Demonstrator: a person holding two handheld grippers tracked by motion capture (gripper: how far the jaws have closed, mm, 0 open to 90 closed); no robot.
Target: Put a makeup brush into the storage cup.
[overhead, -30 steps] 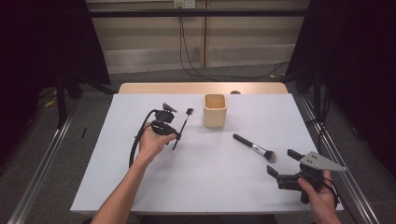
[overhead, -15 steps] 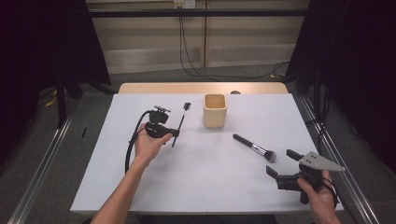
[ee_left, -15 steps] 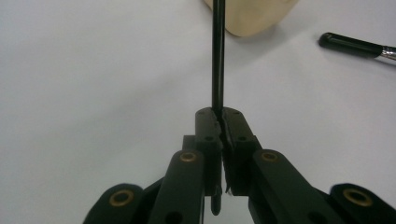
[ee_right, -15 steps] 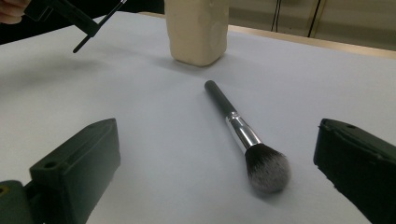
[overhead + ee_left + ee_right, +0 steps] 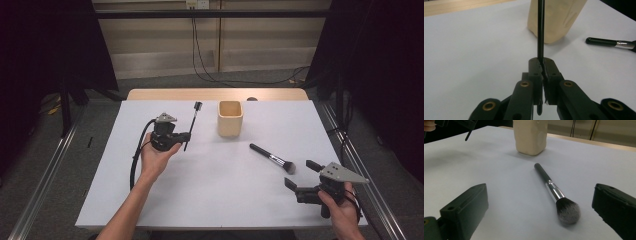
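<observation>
Pinching a thin black wand (image 5: 190, 125) near its lower end, the left gripper (image 5: 183, 137) holds it clear of the table (image 5: 210, 185), just left of the cup (image 5: 230, 118), which serves as the landmark here. The wand leans up and away from the jaws, its small dark head level with the cup's far rim. In the left gripper view the jaws are pressed together on the stem (image 5: 540, 30), a short stub poking out below the pads.

The wand looks light, stiff and very narrow, so it could pivot or slip in a two-pad pinch; a hold nearer the middle would likely steady it better. The smooth stem seems slippery.

The right gripper (image 5: 299, 177) rests well to the right of the cup and nearer the person, its jaws spread wide with nothing between them. A brush (image 5: 272, 158) lies flat between it and the cup, handle toward the cup, bristles (image 5: 567, 213) toward the right gripper. That one should also be light, with soft bristles best left untouched; the handle or the metal ferrule is the place to grip.

The cup's inside is hard to make out, and the wand's head is too small to tell apart. The left gripper view cuts off the wand's top.
</observation>
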